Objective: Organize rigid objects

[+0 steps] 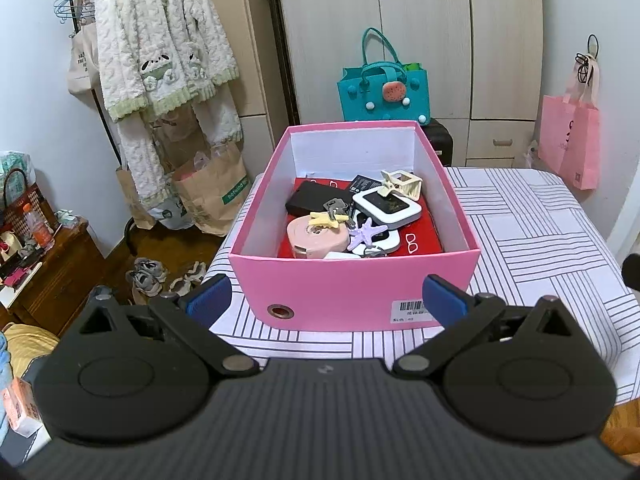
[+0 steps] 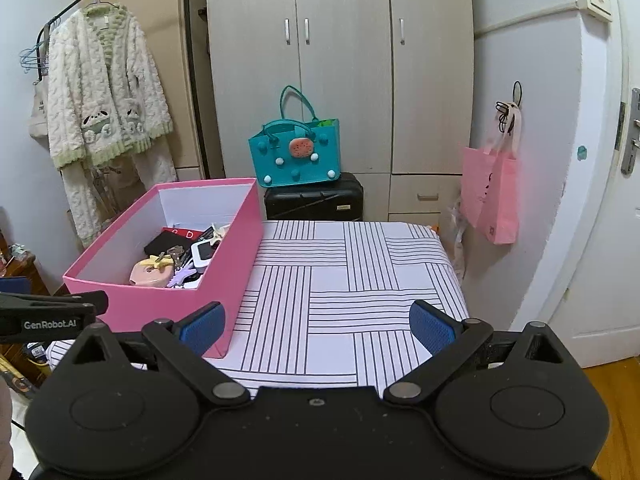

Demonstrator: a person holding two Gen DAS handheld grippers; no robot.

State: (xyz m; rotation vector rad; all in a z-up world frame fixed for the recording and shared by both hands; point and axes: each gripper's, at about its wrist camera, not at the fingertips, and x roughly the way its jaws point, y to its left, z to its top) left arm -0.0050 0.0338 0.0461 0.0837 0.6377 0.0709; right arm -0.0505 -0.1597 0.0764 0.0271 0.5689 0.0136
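A: In the left wrist view, what is ahead of the left tool (image 1: 326, 300)?

B: A pink box (image 1: 356, 280) stands on a table (image 1: 540, 240) covered in a striped cloth. The tool's two blue pads are spread wide and hold nothing; they sit just short of the box's near wall, probably pulled back to leave the opening clear.

A: And inside the box?

B: Small rigid things are heaped together: a pink round case (image 1: 318, 240), a purple starfish (image 1: 366, 232), keys (image 1: 335, 205), a white device with a dark screen (image 1: 387, 208) and a cream hair claw (image 1: 402, 184). They appear gathered there so the table stays tidy.

A: The right wrist view?

B: The right tool (image 2: 316, 326) is also spread and empty, hovering over bare striped cloth, with the box to its left. No loose item shows on the table here, so the sorting looks nearly finished.
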